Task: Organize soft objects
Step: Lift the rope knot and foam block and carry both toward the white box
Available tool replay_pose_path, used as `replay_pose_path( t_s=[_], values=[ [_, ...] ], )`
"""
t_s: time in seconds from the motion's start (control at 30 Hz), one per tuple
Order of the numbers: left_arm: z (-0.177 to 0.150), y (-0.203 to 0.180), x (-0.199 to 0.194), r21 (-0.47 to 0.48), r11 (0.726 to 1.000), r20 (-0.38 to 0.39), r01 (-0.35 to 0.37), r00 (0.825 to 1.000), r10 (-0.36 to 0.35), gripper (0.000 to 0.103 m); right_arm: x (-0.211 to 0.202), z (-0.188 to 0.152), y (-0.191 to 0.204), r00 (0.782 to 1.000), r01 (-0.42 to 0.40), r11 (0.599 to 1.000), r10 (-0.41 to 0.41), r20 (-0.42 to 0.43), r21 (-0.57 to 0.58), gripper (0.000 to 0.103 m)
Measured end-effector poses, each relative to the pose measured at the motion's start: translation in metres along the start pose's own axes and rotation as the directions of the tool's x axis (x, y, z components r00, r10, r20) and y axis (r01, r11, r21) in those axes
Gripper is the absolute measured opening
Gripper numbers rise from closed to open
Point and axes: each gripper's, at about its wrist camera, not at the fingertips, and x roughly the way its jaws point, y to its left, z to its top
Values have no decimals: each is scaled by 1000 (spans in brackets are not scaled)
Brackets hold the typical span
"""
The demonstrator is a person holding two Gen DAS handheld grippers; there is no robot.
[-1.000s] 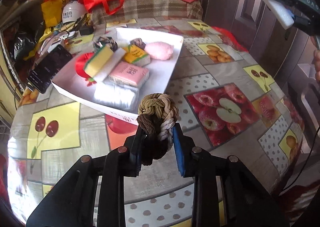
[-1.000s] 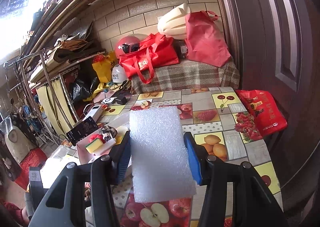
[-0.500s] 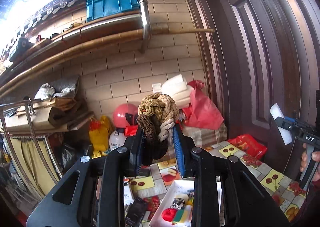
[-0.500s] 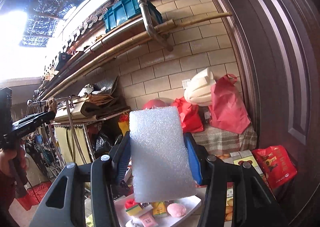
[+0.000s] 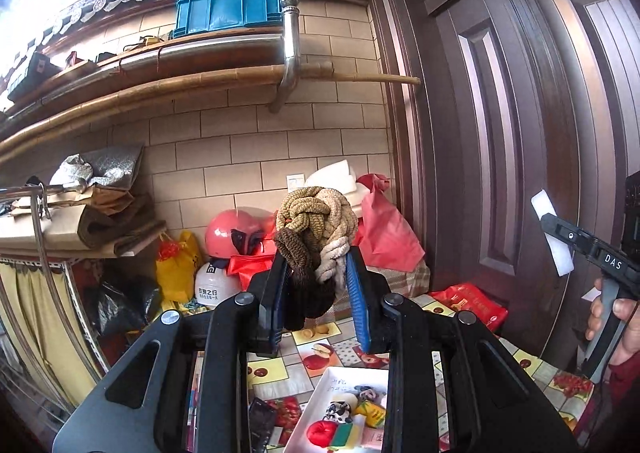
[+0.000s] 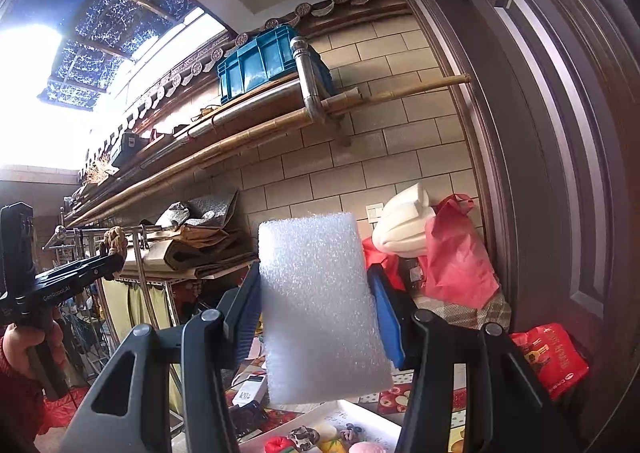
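My left gripper (image 5: pixel 317 295) is shut on a knotted rope ball (image 5: pixel 316 225) of tan, brown and cream cord, held high and level. Pressed between the blue pads of my right gripper (image 6: pixel 316 307) is a white foam block (image 6: pixel 320 305), also raised. Far below both sits a white tray (image 5: pixel 320 399) holding several soft items: a red ball, sponges, small packets. The same tray (image 6: pixel 384 431) shows at the bottom of the right wrist view. Each gripper appears in the other's view: the right one (image 5: pixel 556 237) at the right edge, the left one (image 6: pixel 114 257) at the left edge.
A fruit-patterned tablecloth (image 5: pixel 272 367) covers the table under the tray. Behind it are red bags (image 5: pixel 384 233), a pink helmet (image 5: pixel 232 233) and a brick wall with shelves and a blue crate (image 5: pixel 228 5). A dark wooden door (image 5: pixel 500 133) stands on the right.
Both grippers rose from near the table and tilted up to level, keeping the rope ball and foam block. The tray dropped to the bottom of both views.
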Motion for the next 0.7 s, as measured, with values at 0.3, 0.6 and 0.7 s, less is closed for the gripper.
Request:
replay_pose_path(
  t_s=[0.3, 0.6, 0.7],
  values=[
    [-15, 4, 26, -20, 1000, -42, 22, 999, -23, 27, 10, -7, 3, 1000, 2, 1000, -2, -31, -6, 51],
    [-33, 1, 50, -39, 998, -97, 42, 994, -45, 27, 29, -15, 3, 997, -7, 1000, 7, -83, 1, 51],
    [-35, 2, 57, -36, 999, -110, 37, 993, -41, 27, 37, -20, 3, 995, -9, 1000, 8, -99, 0, 51]
  ],
)
